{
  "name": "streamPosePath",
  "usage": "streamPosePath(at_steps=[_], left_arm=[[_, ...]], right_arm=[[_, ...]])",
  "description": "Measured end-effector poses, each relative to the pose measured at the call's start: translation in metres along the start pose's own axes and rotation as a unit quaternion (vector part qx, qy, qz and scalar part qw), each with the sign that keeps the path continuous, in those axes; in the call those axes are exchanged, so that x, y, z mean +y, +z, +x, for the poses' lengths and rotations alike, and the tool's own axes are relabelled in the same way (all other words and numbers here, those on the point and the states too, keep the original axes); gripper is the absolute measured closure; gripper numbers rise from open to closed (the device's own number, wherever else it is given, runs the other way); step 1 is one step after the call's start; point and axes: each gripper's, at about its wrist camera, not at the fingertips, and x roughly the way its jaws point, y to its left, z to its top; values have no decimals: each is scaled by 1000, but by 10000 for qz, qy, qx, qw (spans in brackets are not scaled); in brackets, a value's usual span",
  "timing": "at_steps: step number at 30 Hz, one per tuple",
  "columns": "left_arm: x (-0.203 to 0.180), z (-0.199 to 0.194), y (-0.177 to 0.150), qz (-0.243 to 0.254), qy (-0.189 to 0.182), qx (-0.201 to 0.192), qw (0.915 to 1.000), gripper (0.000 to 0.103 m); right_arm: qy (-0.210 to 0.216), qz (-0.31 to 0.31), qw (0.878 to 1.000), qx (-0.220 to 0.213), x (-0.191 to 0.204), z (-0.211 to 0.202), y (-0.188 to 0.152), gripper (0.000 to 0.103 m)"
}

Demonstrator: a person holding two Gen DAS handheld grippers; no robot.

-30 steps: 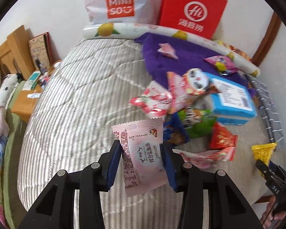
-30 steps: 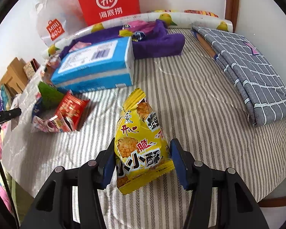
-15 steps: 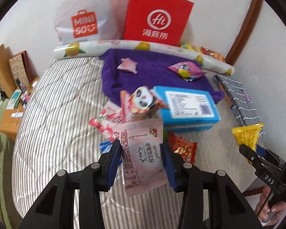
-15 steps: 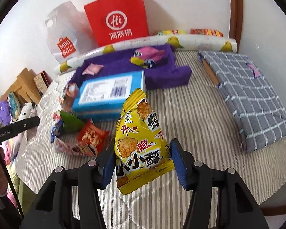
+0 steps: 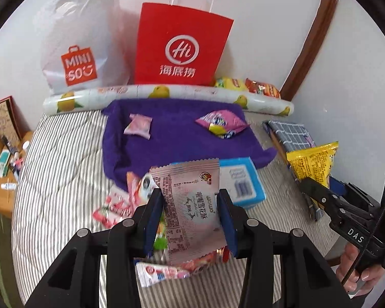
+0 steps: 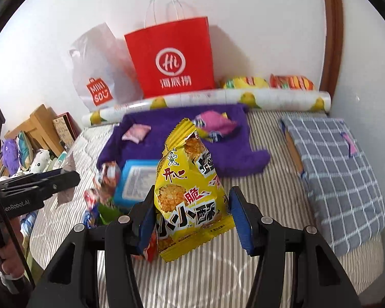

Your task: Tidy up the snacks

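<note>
Both grippers holding snack packets above the striped bed

The left gripper (image 5: 190,220) is pinching a pink nougat packet (image 5: 192,202) in its jaws; the right gripper (image 6: 192,220) is pinching a yellow rice-cracker bag (image 6: 190,192). Both are hanging above the bed (image 5: 61,174), near a blue box (image 5: 241,182), with a purple towel (image 5: 177,138) beyond holding two more packets.

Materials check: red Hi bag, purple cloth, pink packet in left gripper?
Red bag: matte paper, crisp folds, thin white cord handles.
Purple cloth: fuzzy, likely towel or fleece; no sheen.
Pink packet: thin plastic film, glossy, crimped zigzag edge; possibly foil-lined.
</note>
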Motion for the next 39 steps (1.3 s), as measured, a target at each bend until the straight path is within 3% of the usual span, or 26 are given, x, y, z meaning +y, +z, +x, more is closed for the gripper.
streamPosePath(at_steps=[19, 39], left_arm=[[48, 25, 46, -365, 309, -50, 9988, 62], [61, 104, 88, -350, 359, 314, 9982, 62]], right_arm=[[-73, 42, 10000, -14, -16, 45, 46, 49], [-60, 127, 9993, 360, -34, 137, 78, 49]])
